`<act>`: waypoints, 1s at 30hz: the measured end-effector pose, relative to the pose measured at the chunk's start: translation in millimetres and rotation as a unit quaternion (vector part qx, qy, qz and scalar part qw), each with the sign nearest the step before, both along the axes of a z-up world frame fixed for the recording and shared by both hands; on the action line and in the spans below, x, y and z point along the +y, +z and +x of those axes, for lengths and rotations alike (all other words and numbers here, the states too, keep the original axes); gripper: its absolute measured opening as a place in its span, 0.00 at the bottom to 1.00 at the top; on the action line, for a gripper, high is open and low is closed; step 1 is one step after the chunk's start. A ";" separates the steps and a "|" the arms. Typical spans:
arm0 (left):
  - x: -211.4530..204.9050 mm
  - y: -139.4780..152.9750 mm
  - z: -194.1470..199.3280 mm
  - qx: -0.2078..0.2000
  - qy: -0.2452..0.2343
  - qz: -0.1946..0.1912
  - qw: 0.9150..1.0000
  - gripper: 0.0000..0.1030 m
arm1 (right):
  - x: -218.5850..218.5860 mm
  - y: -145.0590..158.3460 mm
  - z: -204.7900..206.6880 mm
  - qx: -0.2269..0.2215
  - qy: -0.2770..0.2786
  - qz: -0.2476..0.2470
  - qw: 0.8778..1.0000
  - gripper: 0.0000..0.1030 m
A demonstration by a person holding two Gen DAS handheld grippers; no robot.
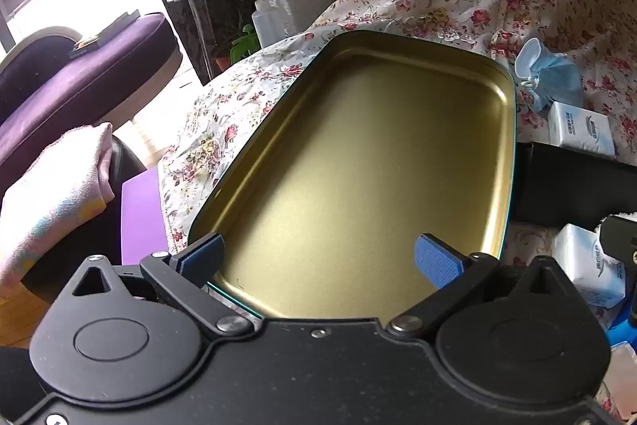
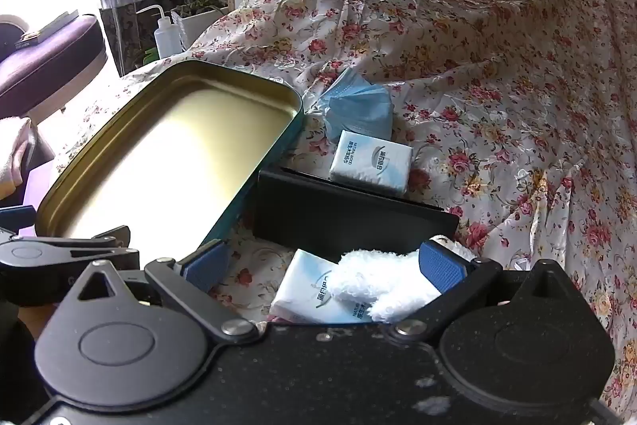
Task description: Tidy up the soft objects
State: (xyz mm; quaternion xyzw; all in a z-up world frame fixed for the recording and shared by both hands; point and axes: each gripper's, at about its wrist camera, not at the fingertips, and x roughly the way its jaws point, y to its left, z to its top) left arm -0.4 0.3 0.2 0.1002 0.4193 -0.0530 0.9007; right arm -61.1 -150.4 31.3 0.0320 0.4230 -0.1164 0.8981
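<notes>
Right wrist view: both tongs, right tongs (image 2: 324, 265) and left tongs (image 1: 320, 259), gape released; the white fluffy cloth (image 2: 378, 285) looks light and limp; pinch its bunched middle.

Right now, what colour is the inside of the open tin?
Matte gold inside the tin, with a dark teal outer rim; the left wrist view shows it best.

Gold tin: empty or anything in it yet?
Empty. The tin shows bare gold floor in both views; the tissue packs and blue mask lie outside on the floral cloth.
</notes>
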 end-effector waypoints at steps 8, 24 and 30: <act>4.4 1.6 -0.7 0.003 -0.004 -0.001 1.000 0.96 | -0.1 0.1 0.0 0.001 -0.001 -0.001 1.000 0.99; 3.0 2.4 0.9 0.004 0.001 -0.001 1.000 0.96 | -0.6 -2.7 0.7 0.003 0.000 0.001 1.000 0.99; 2.8 2.4 0.1 0.003 0.000 -0.001 1.000 0.96 | -1.3 -2.2 0.7 0.003 0.000 0.003 1.000 0.99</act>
